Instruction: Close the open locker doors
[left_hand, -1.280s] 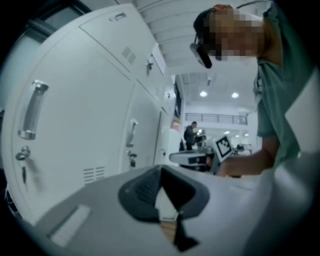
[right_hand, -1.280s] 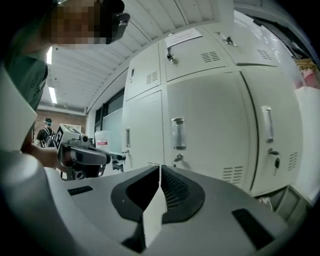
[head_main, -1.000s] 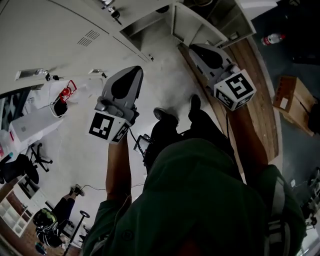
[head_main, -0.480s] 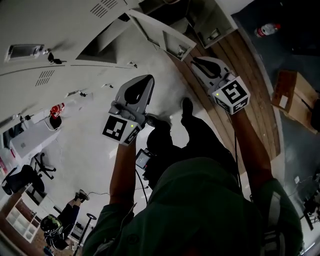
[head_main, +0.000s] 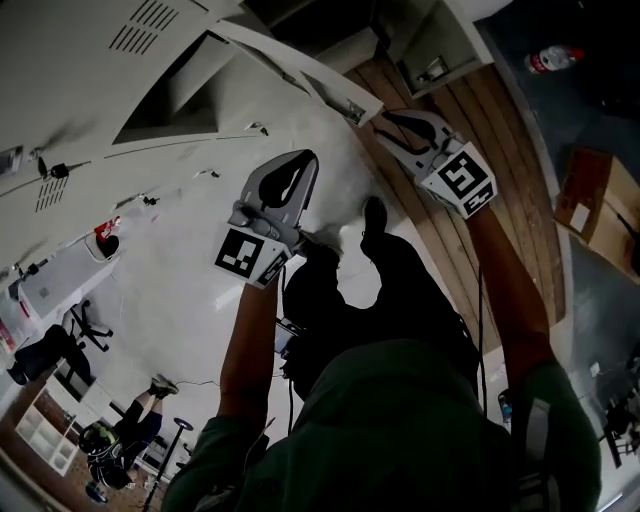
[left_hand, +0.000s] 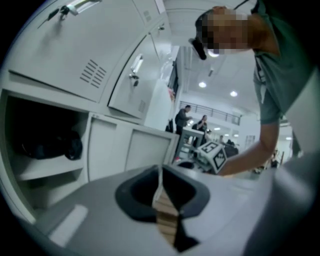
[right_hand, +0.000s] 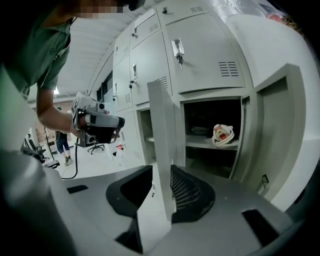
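Q. Pale floor (head_main: 200, 300) fills the head view, with a wooden strip (head_main: 500, 130) running off at 2 o'clock. Where do we stand?
A. We face a bank of pale lockers (right_hand: 200, 50). A bottle (head_main: 553, 60) lies at 1 o'clock and a cardboard box (head_main: 590, 195) at 3 o'clock, both well apart from us. An office chair (head_main: 45, 350) sits at 8 o'clock.

Q. What has changed in the last second?
A. A second ago the right gripper (head_main: 388, 120) hung short of the lockers. Now it has reached the locker door (right_hand: 162, 140), which stands ajar at 12 o'clock. We read its jaws as pinching the door's free edge. The left gripper (left_hand: 159, 172), near centre at 11 o'clock, is empty as before, with its jaws pressed together.

Q. What does that mean for the task?
A. We judge the hold made and the swing not yet begun. Just beside the held door, at 3 o'clock in the right gripper view, a compartment gapes with a red-and-white object (right_hand: 223, 134) on its shelf. Another open compartment, holding a dark bag (left_hand: 50, 145), shows at 9 o'clock in the left gripper view. We therefore expect more than one door to remain.
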